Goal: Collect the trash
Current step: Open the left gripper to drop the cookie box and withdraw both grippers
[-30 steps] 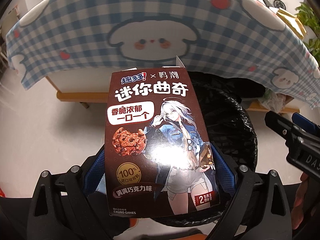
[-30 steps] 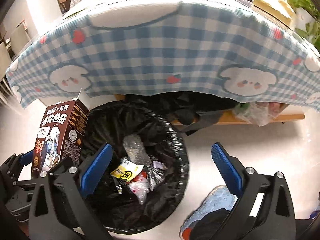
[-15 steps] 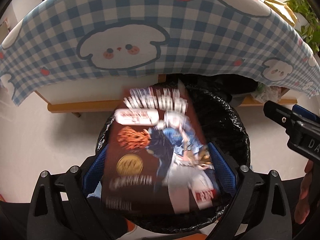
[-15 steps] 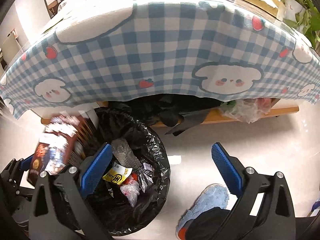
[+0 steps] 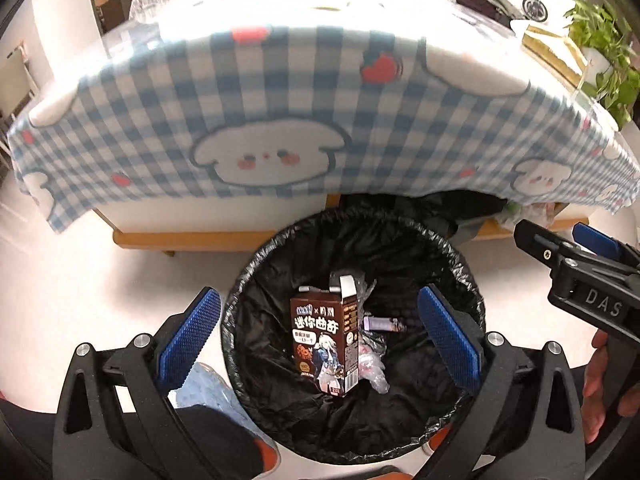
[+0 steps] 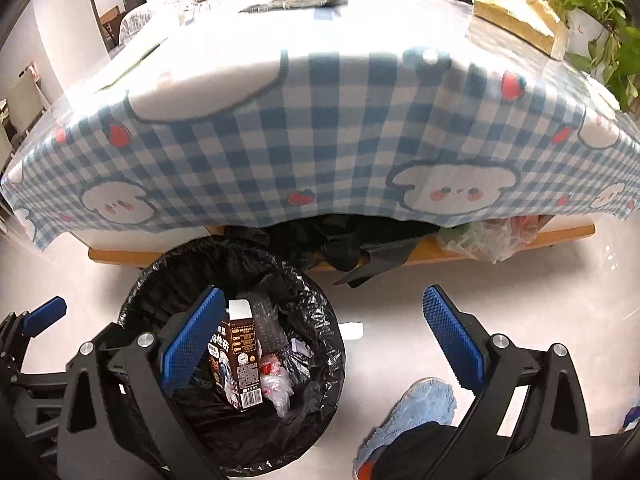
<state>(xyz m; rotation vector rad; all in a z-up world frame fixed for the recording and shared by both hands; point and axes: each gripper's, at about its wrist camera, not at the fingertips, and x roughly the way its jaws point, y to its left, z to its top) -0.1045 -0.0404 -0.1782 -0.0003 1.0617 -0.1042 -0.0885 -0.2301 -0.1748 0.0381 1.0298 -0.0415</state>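
A brown cookie box (image 5: pixel 323 346) with a cartoon figure stands inside the black-lined trash bin (image 5: pixel 256 276), on top of crumpled wrappers and a clear plastic bottle. My left gripper (image 5: pixel 318 338) hangs above the bin, its jaws opening wide, and nothing is between the blue pads. In the right wrist view the same box (image 6: pixel 238 364) shows in the bin (image 6: pixel 320 308) at lower left. My right gripper (image 6: pixel 324 340) is open and empty over the floor, right of the bin.
A table with a blue checked cloth (image 5: pixel 280 120) overhangs behind the bin. On it lie a tan parcel (image 6: pixel 516 16) and papers, with a potted plant (image 6: pixel 600 20) beside it. Bags (image 6: pixel 488 236) sit on the low shelf underneath. A blue slipper (image 6: pixel 420 404) is on the floor.
The left gripper let go of the cookie box, which dropped into the bin. Both grippers have risen, so more of the tabletop shows.
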